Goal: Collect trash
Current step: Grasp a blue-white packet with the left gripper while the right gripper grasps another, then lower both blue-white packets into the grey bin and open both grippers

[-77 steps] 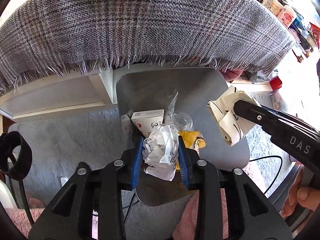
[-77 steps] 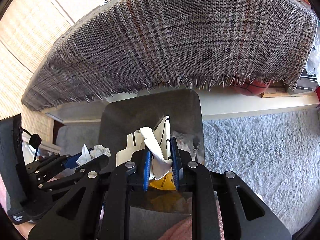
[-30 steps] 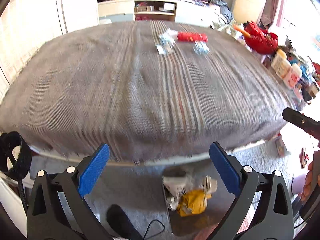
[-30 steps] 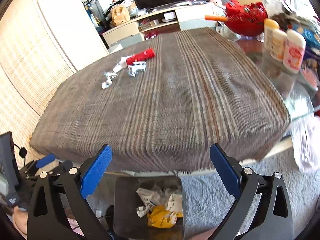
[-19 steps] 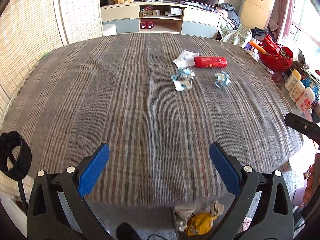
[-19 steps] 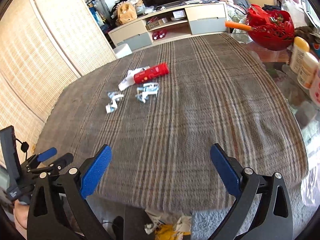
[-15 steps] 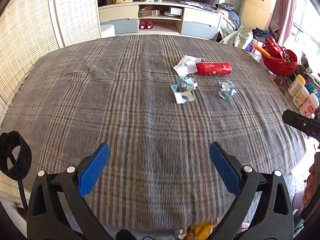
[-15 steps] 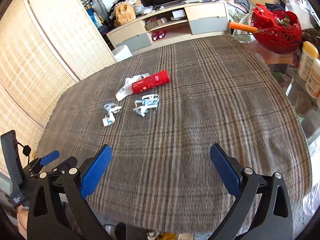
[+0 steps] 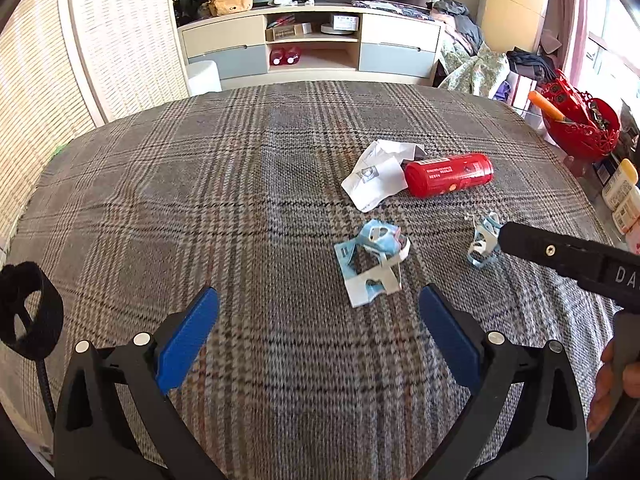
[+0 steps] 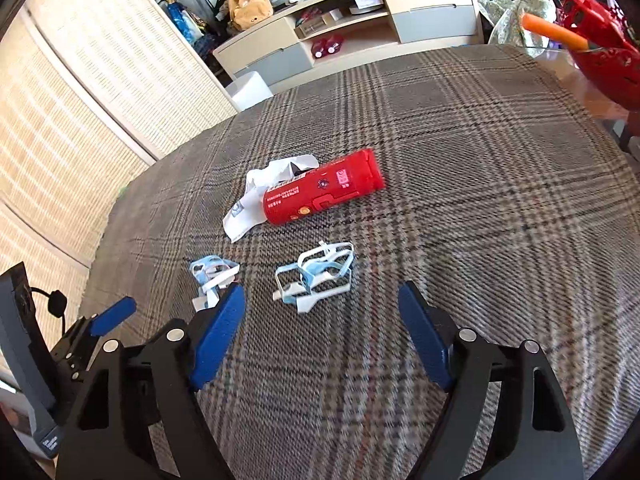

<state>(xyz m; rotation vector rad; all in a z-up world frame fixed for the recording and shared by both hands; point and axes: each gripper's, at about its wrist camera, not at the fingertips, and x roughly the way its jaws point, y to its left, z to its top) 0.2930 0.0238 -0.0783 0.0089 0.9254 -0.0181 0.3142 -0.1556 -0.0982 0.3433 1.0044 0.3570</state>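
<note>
On the plaid tablecloth (image 9: 200,200) lie a red can (image 9: 448,174) on its side, a crumpled white paper (image 9: 376,178) against it, and two blue-and-white wrapper scraps (image 9: 372,258) (image 9: 484,240). My left gripper (image 9: 319,308) is open and empty, a short way before the nearer scrap. My right gripper (image 10: 320,300) is open with its jaws closing; nothing is between them. One wrapper scrap (image 10: 316,272) lies just ahead of its tips, the other scrap (image 10: 212,276) is beside its left finger. The red can (image 10: 324,192) and white paper (image 10: 256,200) lie farther off.
A red basket (image 9: 580,124) holding an orange-handled tool and some bottles (image 9: 622,196) stand past the table's right edge. Behind the table are a low TV cabinet (image 9: 312,48) and a white stool (image 9: 204,78). Woven screens line the left side.
Both grippers let go of their paper into the bin, then moved forward over the table toward the litter. The bin has dropped out of view. The right jaws stand narrower than before.
</note>
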